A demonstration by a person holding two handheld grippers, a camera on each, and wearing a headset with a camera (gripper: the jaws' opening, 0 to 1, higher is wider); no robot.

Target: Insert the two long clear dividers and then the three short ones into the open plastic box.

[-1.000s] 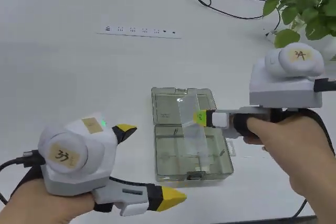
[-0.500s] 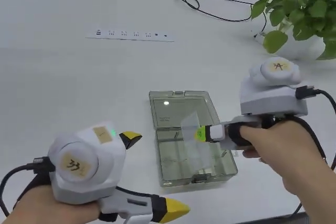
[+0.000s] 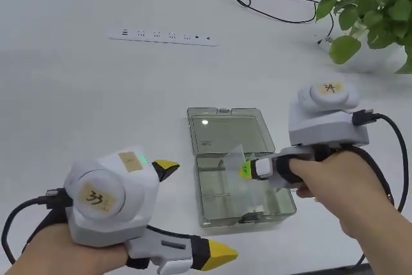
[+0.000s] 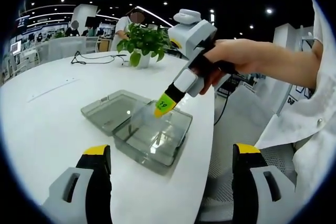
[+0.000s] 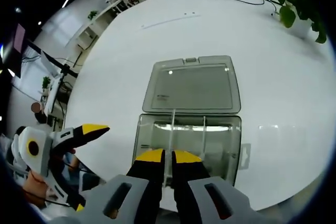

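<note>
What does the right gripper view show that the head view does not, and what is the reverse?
Right gripper view: the right gripper from behind, its tongs shut on a clear divider seen edge-on, and what looks like a second divider upright in the open box. Head view: the hand around that gripper, and the held divider's flat face, tilted over the box. Both: the box, the left gripper with open tongs, the power strip and the plant.
</note>
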